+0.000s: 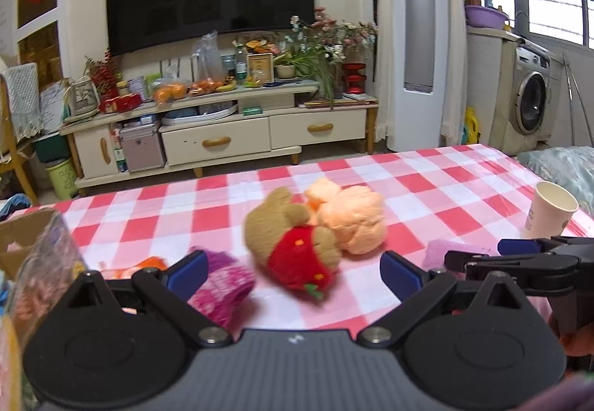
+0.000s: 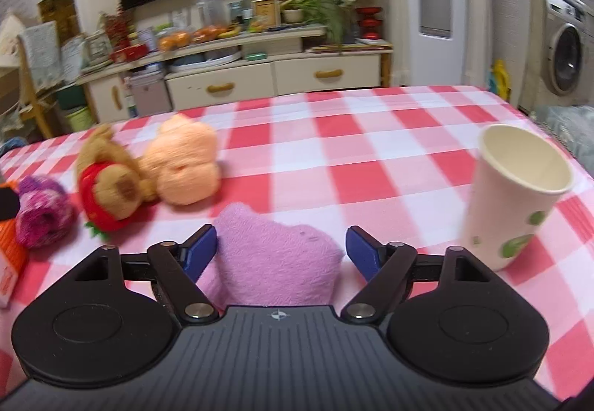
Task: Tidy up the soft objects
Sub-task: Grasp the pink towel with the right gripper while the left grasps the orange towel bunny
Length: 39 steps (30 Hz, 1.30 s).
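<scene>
Left gripper and right gripper — fingers wide apart, angled downward

Plush toys on checked tablecloth

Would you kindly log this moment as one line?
left gripper: open | right gripper: open, straddling purple plush | paper cup: upright

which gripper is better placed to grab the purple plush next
Right. The right gripper is open with the purple plush directly between its fingers; the left gripper faces the strawberry bear.
</scene>
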Each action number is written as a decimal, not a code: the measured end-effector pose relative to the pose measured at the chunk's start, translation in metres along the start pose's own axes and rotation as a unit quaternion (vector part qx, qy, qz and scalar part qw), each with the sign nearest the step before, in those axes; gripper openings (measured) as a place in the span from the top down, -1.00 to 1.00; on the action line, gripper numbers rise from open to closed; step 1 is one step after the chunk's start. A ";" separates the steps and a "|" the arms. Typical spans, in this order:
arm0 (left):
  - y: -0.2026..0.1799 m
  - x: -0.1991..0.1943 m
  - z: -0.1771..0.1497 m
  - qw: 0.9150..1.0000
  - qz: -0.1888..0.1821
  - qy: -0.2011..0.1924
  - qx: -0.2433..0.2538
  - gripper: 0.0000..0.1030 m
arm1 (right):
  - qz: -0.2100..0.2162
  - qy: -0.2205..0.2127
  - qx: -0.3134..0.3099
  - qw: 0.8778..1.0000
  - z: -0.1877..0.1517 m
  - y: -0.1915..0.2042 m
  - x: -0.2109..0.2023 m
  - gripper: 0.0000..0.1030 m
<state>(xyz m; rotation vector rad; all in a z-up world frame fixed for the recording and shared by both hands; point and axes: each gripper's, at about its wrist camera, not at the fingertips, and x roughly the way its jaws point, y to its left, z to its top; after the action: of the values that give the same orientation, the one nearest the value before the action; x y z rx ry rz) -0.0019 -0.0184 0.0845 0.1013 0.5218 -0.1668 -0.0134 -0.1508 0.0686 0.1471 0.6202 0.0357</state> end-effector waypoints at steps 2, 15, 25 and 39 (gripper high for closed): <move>-0.011 0.008 0.005 1.000 -0.002 -0.002 0.008 -0.91 | -0.003 0.000 0.014 1.000 0.001 -0.011 0.000 -0.97; -0.056 0.091 0.041 0.999 -0.018 0.036 -0.006 -0.91 | 0.012 0.023 0.035 0.999 0.000 -0.026 -0.002 -1.00; -0.069 0.144 0.043 0.997 0.022 0.069 0.037 -0.60 | 0.023 0.032 0.045 0.998 0.001 -0.029 -0.001 -1.00; -0.073 0.143 0.035 0.995 0.041 0.069 0.057 -0.15 | 0.042 0.042 0.059 0.996 0.001 -0.033 0.001 -1.00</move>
<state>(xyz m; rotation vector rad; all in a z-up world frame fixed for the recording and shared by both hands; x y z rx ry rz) 0.1242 -0.1135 0.0387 0.2475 0.6451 -0.1094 -0.0124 -0.1838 0.0636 0.2876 0.7003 0.0861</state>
